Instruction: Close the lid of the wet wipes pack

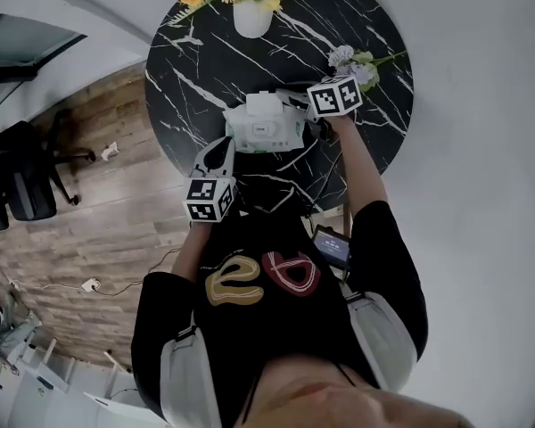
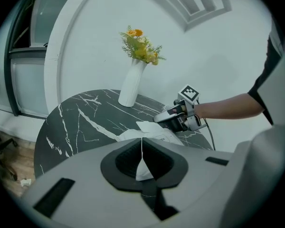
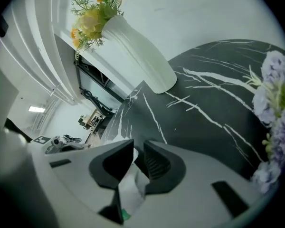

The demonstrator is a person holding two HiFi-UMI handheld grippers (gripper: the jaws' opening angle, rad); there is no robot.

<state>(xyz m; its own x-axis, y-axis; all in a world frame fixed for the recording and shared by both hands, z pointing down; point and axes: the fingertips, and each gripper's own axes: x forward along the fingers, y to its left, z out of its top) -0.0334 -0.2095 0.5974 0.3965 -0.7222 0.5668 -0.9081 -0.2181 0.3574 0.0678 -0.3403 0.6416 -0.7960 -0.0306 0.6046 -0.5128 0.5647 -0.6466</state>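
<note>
wet wipes pack (image 1: 266, 130) lies at centre frame in the head view, flat on the round black marble table (image 1: 205, 69), with the white vase (image 1: 252, 16) above it at the top edge. its lid (image 1: 266, 103) appears to stand up along the pack's upper side, so closing is judged not yet done. left gripper (image 1: 218, 154) sits at the pack's lower left corner. in the left gripper view its jaws are drawn together with only a thin white strip of the pack's wrapper pinched between them. right gripper (image 1: 301, 107) is at the pack's upper right. its own view shows the jaws narrow, clamped on a white piece of the pack, and i cannot tell whether that is lid or wrapper. handling judgement: the pack is light and soft and its film is slippery, so it will slide or buckle if pushed without an anchor. only the lid and its frame are stiff. best to hold an end seam and press the lid's free edge down until it snaps.
</note>
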